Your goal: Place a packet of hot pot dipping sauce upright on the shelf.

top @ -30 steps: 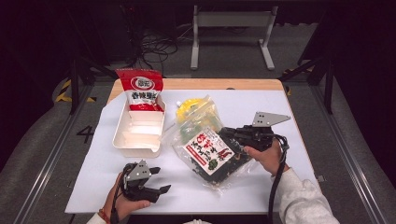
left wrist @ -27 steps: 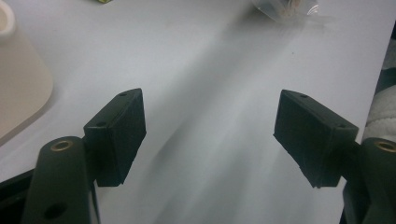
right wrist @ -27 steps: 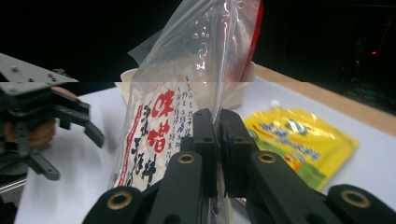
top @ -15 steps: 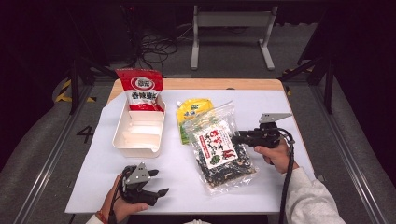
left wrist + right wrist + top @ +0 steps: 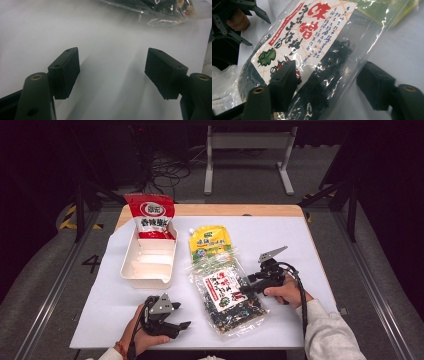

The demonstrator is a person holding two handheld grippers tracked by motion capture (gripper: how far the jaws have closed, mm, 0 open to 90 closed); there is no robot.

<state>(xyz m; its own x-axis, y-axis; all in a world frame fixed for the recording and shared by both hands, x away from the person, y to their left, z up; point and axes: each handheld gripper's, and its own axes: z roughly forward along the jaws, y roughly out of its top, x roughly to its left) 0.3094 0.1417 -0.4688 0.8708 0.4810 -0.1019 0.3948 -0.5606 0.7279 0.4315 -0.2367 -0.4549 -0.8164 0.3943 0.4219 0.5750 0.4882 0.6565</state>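
Observation:
A clear bag of dark dried seaweed (image 5: 227,290) with a white and red label lies flat on the white table, its top edge overlapping a yellow-green pouch (image 5: 210,242). My right gripper (image 5: 245,287) is at the bag's right edge. In the right gripper view its jaws (image 5: 329,82) have just been opening and stand wide apart, with the seaweed bag (image 5: 317,32) lying loose between them. My left gripper (image 5: 181,329) hovers low over bare table at the front left. Its jaws (image 5: 112,70) are open with nothing between them, and the seaweed bag's corner (image 5: 160,10) lies beyond them.
A white tray (image 5: 150,275) stands at the left, with a red snack bag (image 5: 151,217) leaning in its far end. The yellow-green pouch (image 5: 387,10) lies behind the seaweed bag. The other gripper (image 5: 234,15) appears at the upper left of the right gripper view.
The seaweed bag, held tilted above the table a second ago, has come down to lie flat. My right gripper sank with it and its jaws parted. My left gripper shifted slightly.

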